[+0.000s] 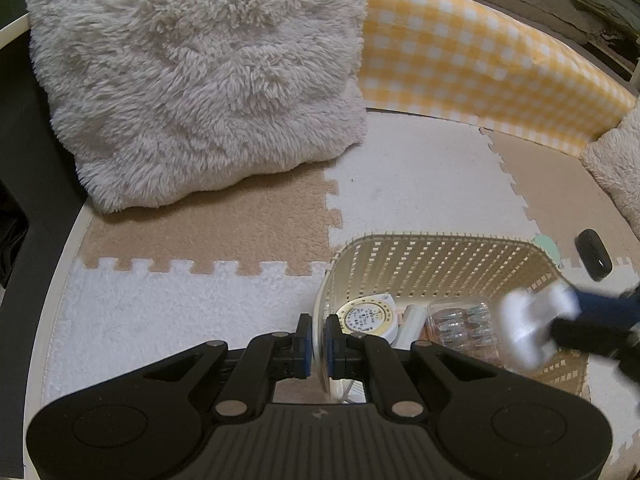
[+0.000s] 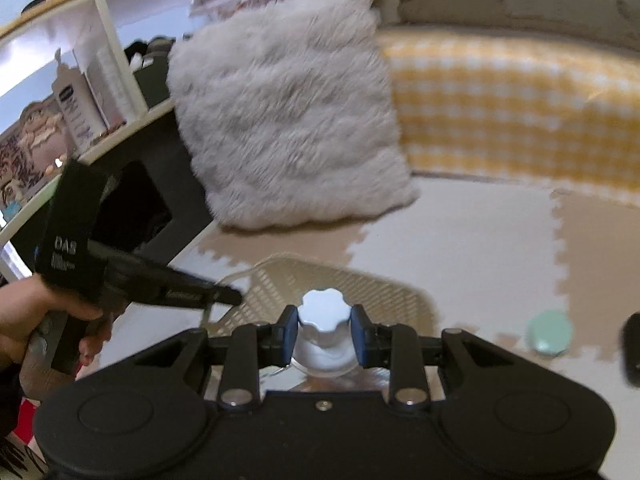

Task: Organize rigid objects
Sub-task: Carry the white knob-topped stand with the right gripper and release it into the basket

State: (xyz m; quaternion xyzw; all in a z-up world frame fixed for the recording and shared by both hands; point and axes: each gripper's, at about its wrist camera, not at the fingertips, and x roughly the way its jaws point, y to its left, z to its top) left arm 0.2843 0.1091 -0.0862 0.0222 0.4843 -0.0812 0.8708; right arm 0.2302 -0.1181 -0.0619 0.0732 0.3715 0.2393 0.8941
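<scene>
Over the basket (image 2: 320, 280), right gripper (image 2: 324, 330) clamped on a white bottle cap (image 2: 322, 312). Hard, smooth, maybe slippery; best pinched at the bumpy sides. Left gripper (image 1: 316, 346) squeezing the basket rim.

Right gripper (image 1: 560, 320) motion-blurred at 4 o'clock; black object (image 2: 632, 348) cut off at 3 o'clock edge; basket (image 1: 440, 256) label text unreadable.

mat (image 1: 420, 184) open behind basket (image 1: 440, 240), pillow (image 1: 200, 80) blocks left
</scene>
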